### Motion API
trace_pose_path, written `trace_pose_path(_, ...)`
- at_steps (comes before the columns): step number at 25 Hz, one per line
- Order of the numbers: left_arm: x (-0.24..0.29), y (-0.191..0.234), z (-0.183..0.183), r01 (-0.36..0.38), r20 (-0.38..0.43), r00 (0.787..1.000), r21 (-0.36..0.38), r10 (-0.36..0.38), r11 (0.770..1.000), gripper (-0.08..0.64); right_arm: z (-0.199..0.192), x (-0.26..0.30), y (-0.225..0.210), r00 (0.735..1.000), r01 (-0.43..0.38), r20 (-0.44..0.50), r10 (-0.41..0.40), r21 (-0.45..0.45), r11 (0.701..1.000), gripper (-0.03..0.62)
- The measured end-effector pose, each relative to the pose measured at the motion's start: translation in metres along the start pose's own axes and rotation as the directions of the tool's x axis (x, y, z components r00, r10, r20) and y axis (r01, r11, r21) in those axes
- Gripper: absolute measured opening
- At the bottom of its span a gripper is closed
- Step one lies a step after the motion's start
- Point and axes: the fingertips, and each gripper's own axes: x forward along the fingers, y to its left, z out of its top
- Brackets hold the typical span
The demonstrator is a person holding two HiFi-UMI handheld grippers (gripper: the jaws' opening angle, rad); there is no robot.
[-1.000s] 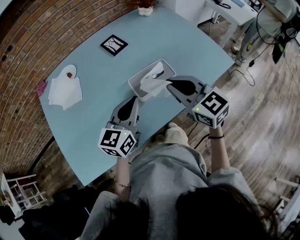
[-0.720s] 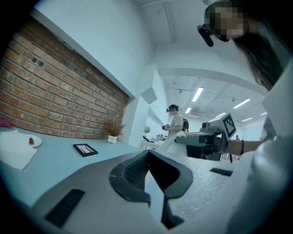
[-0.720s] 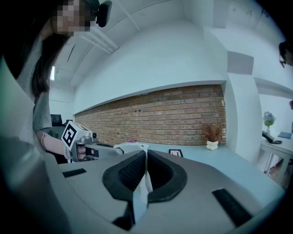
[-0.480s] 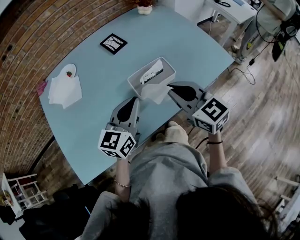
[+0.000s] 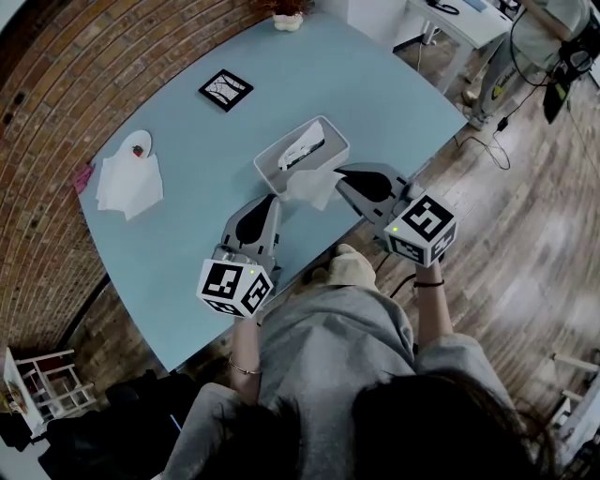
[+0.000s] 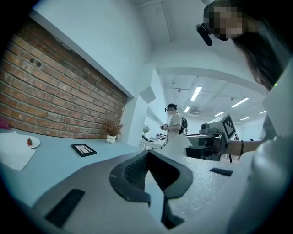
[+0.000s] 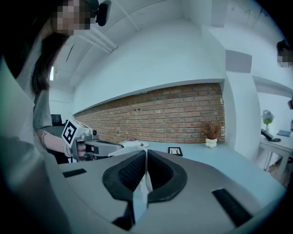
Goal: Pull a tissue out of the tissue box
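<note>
The white tissue box [image 5: 270,156] stands on the pale blue table [image 5: 375,84], near its front edge. A white tissue [image 5: 309,187] hangs loose off the box's near side. My right gripper [image 5: 338,174] is shut on it, and the sheet shows pinched between the pads [image 7: 144,183]. Another tissue [image 5: 306,145] pokes up from the box's slot. My left gripper [image 5: 272,199] is at the box's near left corner with its jaws shut [image 6: 147,155] and nothing visible between them. From the left gripper view the tissue [image 6: 176,144] rises just past the jaws, with the right gripper [image 6: 219,132] behind it.
A black-framed card [image 5: 225,89] lies at the far left of the table. A pile of white napkins [image 5: 127,183] and a small plate [image 5: 138,145] sit by the left edge. A potted plant [image 5: 288,19] stands at the far end. A brick wall runs along the left.
The right gripper has drawn back a little toward me with the tissue, which has come off the top of the box and now hangs at its near side. The left gripper has stayed put.
</note>
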Motion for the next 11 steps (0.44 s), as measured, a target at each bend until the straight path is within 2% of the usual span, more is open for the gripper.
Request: trace_pose_path(11,0.0013,0.0017,0.0001,0.002,0.003,1.0,-0.001,-0.002,1.0,0.003,0.0001,0.0018,-0.0017,1.0,-0.001,0.001,0.001,-0.005,1.0,0.002)
